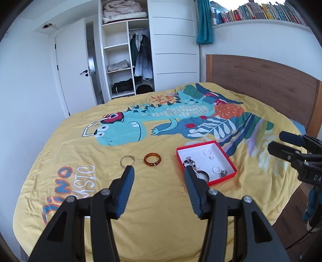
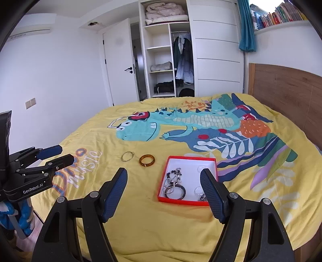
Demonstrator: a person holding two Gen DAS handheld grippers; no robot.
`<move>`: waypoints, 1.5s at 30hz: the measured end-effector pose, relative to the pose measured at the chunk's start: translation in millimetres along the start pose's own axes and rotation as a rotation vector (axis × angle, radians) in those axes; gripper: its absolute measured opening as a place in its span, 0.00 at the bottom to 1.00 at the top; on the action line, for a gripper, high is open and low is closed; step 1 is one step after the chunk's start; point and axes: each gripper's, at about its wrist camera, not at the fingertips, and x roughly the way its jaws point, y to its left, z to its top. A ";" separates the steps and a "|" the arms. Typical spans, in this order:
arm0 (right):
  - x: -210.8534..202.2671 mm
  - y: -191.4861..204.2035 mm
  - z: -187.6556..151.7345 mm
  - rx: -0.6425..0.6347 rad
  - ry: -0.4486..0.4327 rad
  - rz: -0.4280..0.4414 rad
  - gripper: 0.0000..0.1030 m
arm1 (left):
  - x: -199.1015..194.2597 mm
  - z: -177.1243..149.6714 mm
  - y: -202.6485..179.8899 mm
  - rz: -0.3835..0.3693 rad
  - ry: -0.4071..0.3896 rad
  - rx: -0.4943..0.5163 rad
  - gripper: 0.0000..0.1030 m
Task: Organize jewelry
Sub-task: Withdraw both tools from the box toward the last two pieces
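A red box [image 1: 231, 164] [image 2: 209, 159] with a white inside lies on the yellow bedspread and holds several pieces: silver rings [image 1: 208, 154], a beaded chain [image 2: 174, 174] and a dark ring [image 2: 177, 191]. An amber bangle [image 1: 152, 159] [image 2: 147, 160] and a thin gold hoop [image 1: 127, 161] [image 2: 127, 156] lie on the bedspread left of the box. My left gripper [image 1: 159, 171] is open and empty, above the bedspread near the bangle. My right gripper [image 2: 164, 174] is open and empty, hovering in front of the box. Each gripper shows in the other's view [image 1: 285, 144] [image 2: 58, 155].
The bed [image 1: 100, 181] has a yellow dinosaur-print cover and a wooden headboard [image 1: 261, 80] on the right. An open white wardrobe [image 1: 128, 60] and a door [image 1: 74, 70] stand beyond the foot of the bed. A shelf of books [image 1: 257, 12] is above the headboard.
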 end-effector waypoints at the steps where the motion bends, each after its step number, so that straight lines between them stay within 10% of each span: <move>1: -3.9 3.8 -0.7 -0.003 -0.003 0.002 0.72 | -5.0 -1.8 2.9 0.006 -0.005 -0.009 0.49; 15: 15.7 47.3 -13.5 -0.033 0.039 0.069 0.72 | -7.3 -28.4 42.6 0.086 0.016 -0.066 0.51; 45: 172.7 83.8 -2.1 -0.070 0.196 0.197 0.72 | 115.4 -33.6 118.6 0.210 0.168 -0.204 0.51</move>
